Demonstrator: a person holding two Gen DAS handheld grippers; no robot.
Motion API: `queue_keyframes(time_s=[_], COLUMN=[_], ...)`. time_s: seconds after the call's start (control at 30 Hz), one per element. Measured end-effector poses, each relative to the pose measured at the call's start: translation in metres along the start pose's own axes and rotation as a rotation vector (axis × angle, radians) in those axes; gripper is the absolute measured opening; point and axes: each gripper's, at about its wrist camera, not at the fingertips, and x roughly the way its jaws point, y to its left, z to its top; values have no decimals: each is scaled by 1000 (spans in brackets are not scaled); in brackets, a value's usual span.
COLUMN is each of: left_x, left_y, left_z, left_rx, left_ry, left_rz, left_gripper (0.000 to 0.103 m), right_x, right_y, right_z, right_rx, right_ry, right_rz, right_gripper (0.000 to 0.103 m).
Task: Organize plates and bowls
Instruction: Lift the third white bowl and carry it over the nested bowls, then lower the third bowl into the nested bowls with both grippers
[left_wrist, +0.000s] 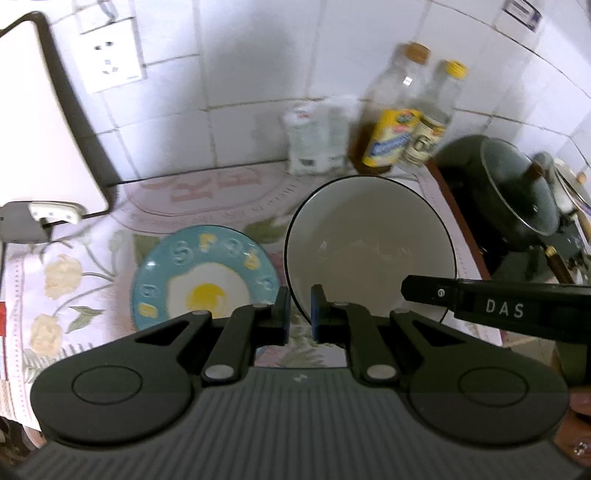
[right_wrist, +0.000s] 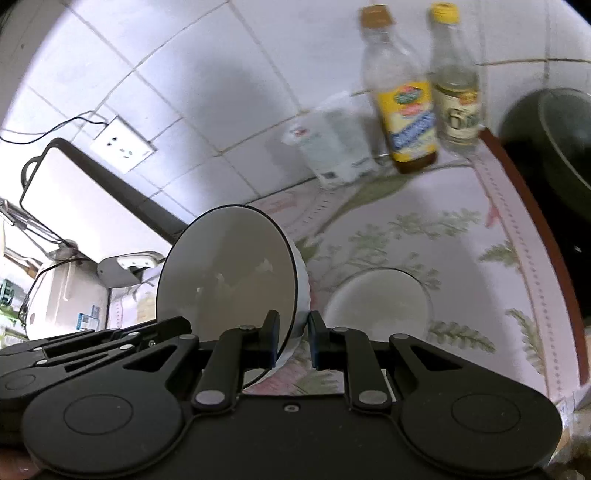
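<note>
Hand-held gripper (left_wrist: 424, 295) lettered "DAS"

The bowl (left_wrist: 369, 243) is white with a thin black rim. The plate (left_wrist: 205, 273) is light blue with a white and yellow fried egg picture. The tablecloth (right_wrist: 461, 258) is pale pink with green leaves. 1 bottle (right_wrist: 402, 96) has a yellow label.

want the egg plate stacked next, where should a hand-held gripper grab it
Take the egg plate by its raised rim on the near edge, coming in low from the front. It lies flat on the floral cloth, so only the rim gives the jaws something to pinch.
</note>
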Motion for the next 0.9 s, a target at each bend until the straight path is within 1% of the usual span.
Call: queue_keyframes(time_s=[0.13, 0.27, 0.4, 0.5, 0.7, 0.9], left_x=[14, 38, 57, 72, 98, 115], left_y=[-17, -27, -33, -35, -33, -36], left_z=[0, 1, 2, 2, 0, -2], left_rx=[12, -2, -8, -20, -68, -72], left_ry=[19, 46, 86, 113, 174, 209], left_rz=[-37, -62, -71, -63, -73, -56], left_gripper=[9, 9, 9, 9, 9, 9], right_x=[-3, 6, 16, 28, 51, 63], right_y=[-22, -44, -58, -67, -73, -78], right_z=[-4, -3, -3, -2, -2, 0], right_rx=[36, 78, 102, 110, 48, 0], right_ry=[-2, 6, 21, 55, 100, 114], right_rz=[-28, -50, -49, -43, -87, -107], right_gripper=[21, 21, 22, 22, 22, 22])
